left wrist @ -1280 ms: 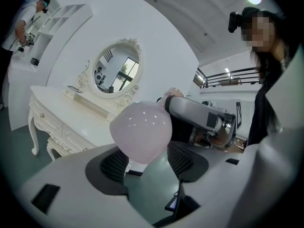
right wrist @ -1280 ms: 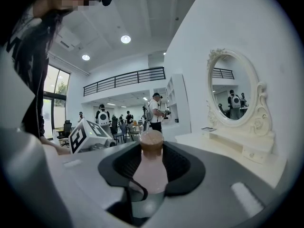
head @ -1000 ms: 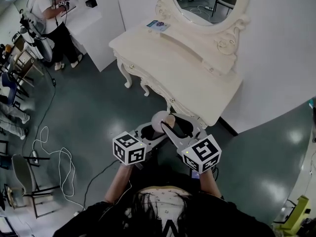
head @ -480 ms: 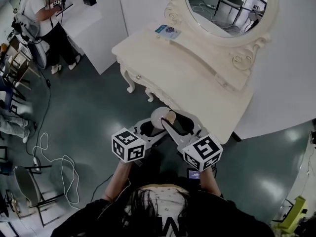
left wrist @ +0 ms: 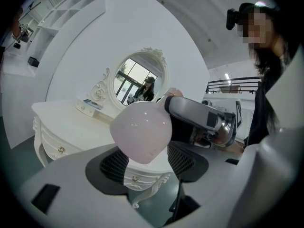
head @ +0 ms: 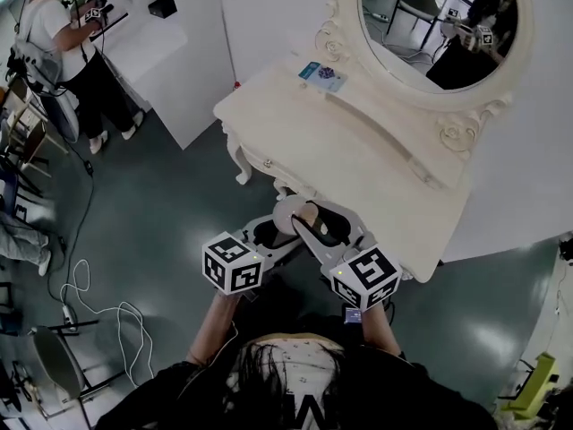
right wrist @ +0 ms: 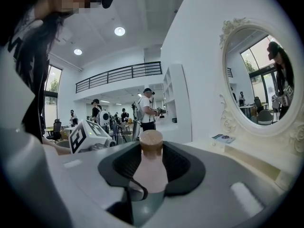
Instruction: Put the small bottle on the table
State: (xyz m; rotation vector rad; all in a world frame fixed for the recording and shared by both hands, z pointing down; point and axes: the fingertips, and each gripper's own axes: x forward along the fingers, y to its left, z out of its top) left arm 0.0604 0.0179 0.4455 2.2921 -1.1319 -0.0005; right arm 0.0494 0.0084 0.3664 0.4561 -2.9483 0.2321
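The small bottle is pale pink with a brown cap and hangs in the air between my two grippers, just short of the cream dressing table. My right gripper is shut on its neck; in the right gripper view the bottle stands upright between the dark pads, cap on top. My left gripper comes in from the left around the round body. In the left gripper view the bottle's base fills the gap between the pads and overlaps both.
An oval mirror stands at the back of the table, and a small printed card lies at its far left end. Another person works at a white counter at the far left. Cables and a chair lie on the floor at the left.
The dressing table and mirror have drawn closer and now sit further right and lower in the head view. Both grippers keep the same hold on the bottle.
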